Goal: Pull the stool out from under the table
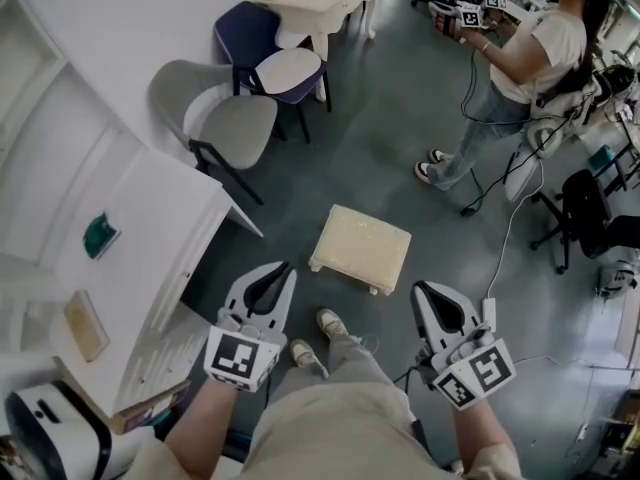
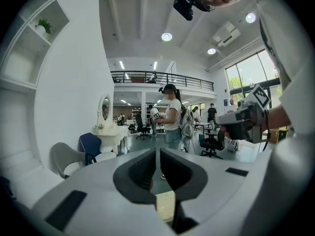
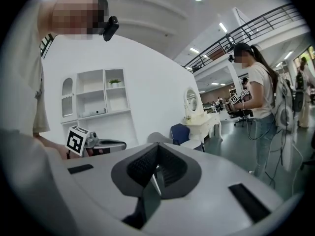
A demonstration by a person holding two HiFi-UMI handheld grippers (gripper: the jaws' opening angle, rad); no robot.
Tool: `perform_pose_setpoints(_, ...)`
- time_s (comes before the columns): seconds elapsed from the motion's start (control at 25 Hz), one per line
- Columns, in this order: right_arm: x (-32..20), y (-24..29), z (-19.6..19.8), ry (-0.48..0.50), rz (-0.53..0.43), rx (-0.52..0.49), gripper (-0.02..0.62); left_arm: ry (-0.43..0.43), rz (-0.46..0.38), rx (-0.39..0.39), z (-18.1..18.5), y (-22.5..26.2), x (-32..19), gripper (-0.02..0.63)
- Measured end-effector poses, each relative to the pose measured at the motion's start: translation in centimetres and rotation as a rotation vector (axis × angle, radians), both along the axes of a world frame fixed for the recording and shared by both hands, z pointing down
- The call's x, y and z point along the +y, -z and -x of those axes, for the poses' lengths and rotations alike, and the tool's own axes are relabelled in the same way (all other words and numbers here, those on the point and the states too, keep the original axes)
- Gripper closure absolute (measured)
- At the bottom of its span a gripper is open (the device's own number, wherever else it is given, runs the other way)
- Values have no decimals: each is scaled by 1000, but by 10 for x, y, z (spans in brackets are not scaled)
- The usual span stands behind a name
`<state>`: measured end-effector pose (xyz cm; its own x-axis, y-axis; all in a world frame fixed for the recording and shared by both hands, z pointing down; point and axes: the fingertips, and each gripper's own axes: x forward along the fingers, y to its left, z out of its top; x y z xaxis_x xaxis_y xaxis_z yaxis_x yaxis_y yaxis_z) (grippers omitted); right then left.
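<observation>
Head view: we are recording the left gripper (image 1: 287,267) and the right gripper (image 1: 419,288) held out above the floor, both clenched and both empty. The stool (image 1: 360,248), cream-topped, is standing on the open floor ahead of the two grippers and between them. It is sitting near the white table (image 1: 150,218) but clear of its edge, and neither gripper is touching it. The wearer's shoes (image 1: 318,338) are showing just short of the stool. A grey chair (image 1: 225,118) and a navy chair (image 1: 250,33) are standing further along the wall, and a second person (image 1: 535,53) is standing at the upper right.

Left gripper view: we are seeing the jaws pressed together with only a thin slit between them and nothing caught there. A patch of the stool's top is showing low through the gap beneath the jaws, well apart from them. This view alone is showing a vanity with an oval mirror (image 2: 105,109), and the right gripper off to its right.

Right gripper view: we are finding these jaws fully closed on nothing. The stool is not appearing here. White wall shelves (image 3: 96,100), seen from the front in this view only, are filling the background behind the left gripper's marker cube.
</observation>
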<state>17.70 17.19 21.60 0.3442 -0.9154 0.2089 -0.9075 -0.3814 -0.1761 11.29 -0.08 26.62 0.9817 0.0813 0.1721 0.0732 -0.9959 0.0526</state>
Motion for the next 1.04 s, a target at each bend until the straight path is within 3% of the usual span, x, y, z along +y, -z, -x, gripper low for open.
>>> perform_pose_setpoints(0.32,-11,15,2,32,3,33,575,13,0,-1,6,8,-1,561)
perform_pose_setpoints(1.04,-11,14,-7,-19,12,28,575,15,-35,15,2,25,-13,561)
